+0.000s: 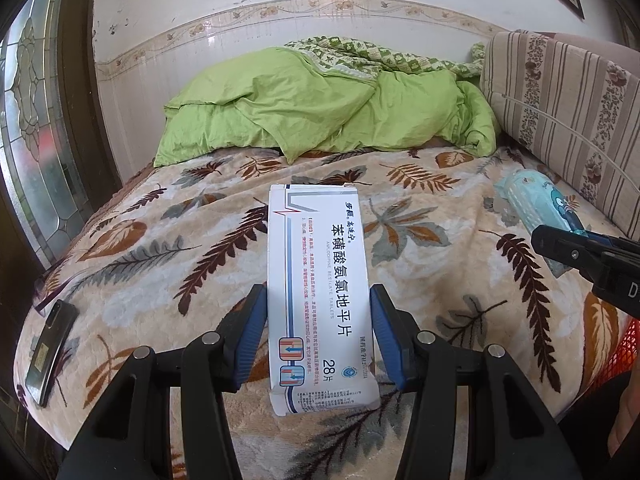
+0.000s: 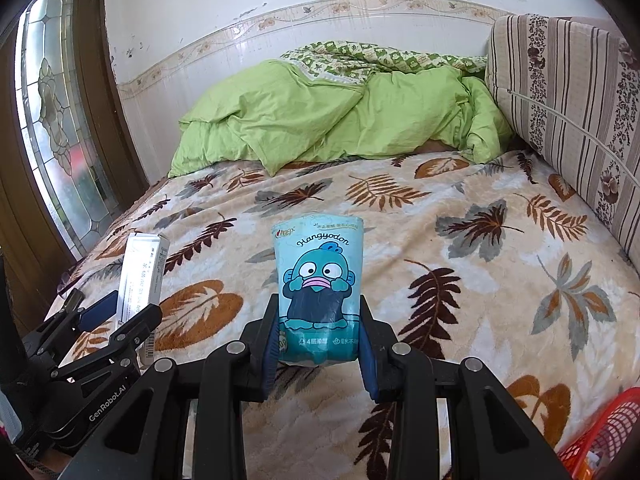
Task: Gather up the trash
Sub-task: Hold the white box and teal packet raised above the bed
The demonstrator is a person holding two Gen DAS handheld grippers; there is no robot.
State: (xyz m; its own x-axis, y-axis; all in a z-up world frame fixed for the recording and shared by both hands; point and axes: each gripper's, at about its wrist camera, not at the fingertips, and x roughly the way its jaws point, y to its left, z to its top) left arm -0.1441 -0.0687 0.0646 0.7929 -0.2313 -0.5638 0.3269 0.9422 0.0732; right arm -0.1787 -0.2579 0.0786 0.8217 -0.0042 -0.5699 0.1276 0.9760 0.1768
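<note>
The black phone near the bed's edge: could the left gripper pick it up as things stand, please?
Probably not yet: the left gripper is shut on the white medicine box, so its jaws are occupied. The phone itself lies uncovered on the blanket.

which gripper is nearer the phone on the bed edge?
Left. The left gripper, shut on the white medicine box, has the black phone just off its left side. The right gripper, holding the blue tissue pack, sits farther right.
</note>
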